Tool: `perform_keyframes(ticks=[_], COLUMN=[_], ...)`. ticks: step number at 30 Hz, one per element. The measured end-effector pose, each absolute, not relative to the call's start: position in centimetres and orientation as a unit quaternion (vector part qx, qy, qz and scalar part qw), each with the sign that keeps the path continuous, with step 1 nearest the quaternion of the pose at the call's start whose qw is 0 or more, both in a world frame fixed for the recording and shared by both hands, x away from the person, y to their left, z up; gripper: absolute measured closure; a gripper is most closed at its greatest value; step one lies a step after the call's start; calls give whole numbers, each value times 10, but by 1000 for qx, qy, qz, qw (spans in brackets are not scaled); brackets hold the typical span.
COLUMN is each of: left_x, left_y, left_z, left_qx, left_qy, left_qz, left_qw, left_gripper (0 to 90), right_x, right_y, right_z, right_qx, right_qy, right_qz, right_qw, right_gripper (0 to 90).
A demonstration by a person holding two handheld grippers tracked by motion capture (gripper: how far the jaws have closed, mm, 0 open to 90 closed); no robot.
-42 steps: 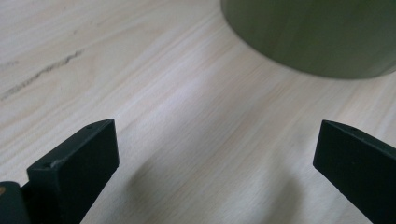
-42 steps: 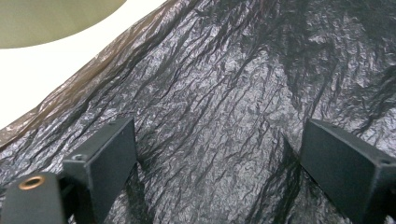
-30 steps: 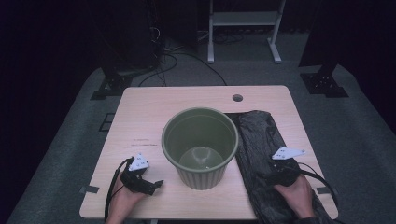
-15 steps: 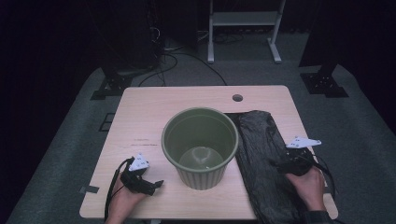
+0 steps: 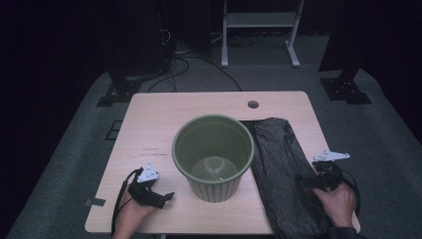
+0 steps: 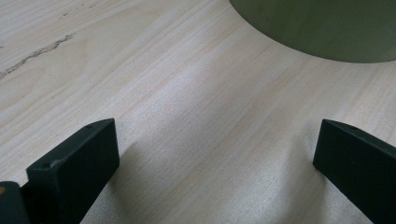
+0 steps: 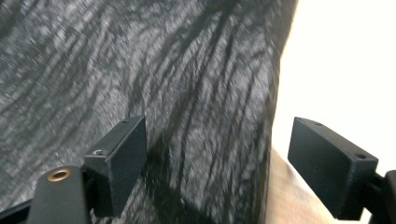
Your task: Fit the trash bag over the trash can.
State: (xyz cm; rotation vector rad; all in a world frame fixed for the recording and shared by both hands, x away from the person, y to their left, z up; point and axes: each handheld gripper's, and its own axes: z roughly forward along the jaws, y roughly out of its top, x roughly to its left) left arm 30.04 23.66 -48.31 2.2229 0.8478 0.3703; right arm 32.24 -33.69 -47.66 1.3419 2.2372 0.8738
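Crinkled black plastic bag (image 5: 281, 169) flat on pale wood-grain bench (image 5: 164, 124), beside round ribbed green pot (image 5: 213, 155). Right gripper (image 7: 217, 163) over bag's edge, jaws just closing, not yet pinching. Left gripper (image 6: 215, 158) jaws wide, empty.

Green bucket (image 5: 213, 155) between both claws

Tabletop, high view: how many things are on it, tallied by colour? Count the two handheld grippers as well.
Green: 1, the bucket
Black: 3, the plastic bag, the left gripper, the right gripper
Total: 4 on the table
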Motion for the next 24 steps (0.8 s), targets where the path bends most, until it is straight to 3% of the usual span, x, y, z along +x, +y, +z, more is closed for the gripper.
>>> perform_keyframes(ticks=[1,5,12,24], left_x=[300,300,300,300], left_y=[237,237,237,237], left_z=[-483,-483,-483,-483], left_qx=[862,862,862,862], left_qy=[329,329,329,329], left_qz=[144,144,144,144], left_qw=[359,359,359,359], left_gripper=[0,0,0,0], right_x=[322,317,316,324], right_y=[-337,-337,-336,-327], right_z=[-477,-476,-473,-468], right_qx=[478,480,466,453], right_qy=[798,797,804,811], right_qz=[312,318,332,344], right_qw=[194,183,161,139], right_gripper=[190,356,893,897])
